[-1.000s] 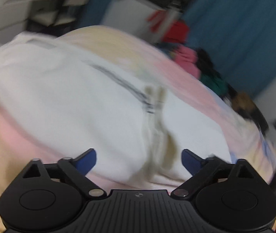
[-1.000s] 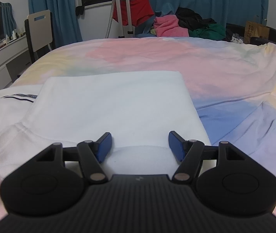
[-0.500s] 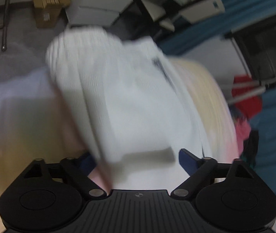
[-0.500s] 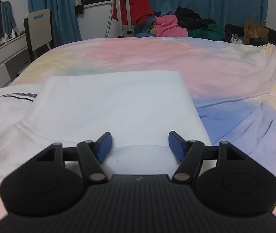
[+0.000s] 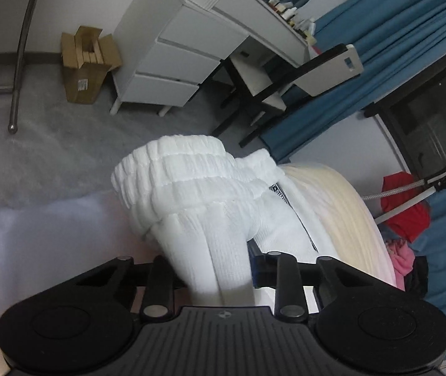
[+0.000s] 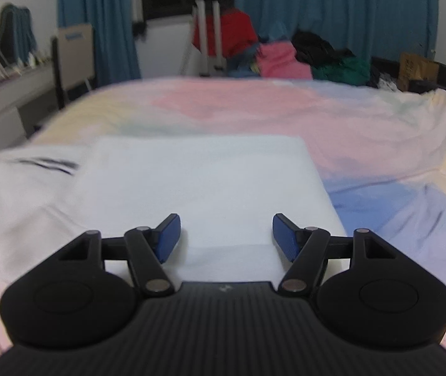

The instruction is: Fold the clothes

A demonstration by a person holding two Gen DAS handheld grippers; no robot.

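A white garment with a ribbed elastic waistband (image 5: 191, 185) and a dark side stripe lies on the pastel bedsheet (image 6: 254, 106). My left gripper (image 5: 219, 269) is shut on a bunch of its fabric near the waistband, which rises over the bed's edge. In the right wrist view the same white garment (image 6: 197, 175) lies folded flat, its striped part (image 6: 50, 164) spread to the left. My right gripper (image 6: 226, 235) hovers open just over its near edge, with nothing between the fingers.
A white drawer unit (image 5: 191, 47), a chair (image 5: 301, 75) and a cardboard box (image 5: 88, 62) stand on grey carpet beside the bed. A tripod (image 6: 205, 31) and a pile of clothes (image 6: 285, 56) sit beyond the far edge before blue curtains (image 6: 332, 15).
My left gripper swung round toward the bed's edge and shut on the white garment near the waistband. The right gripper stayed open and shifted slightly; its view is now blurred.
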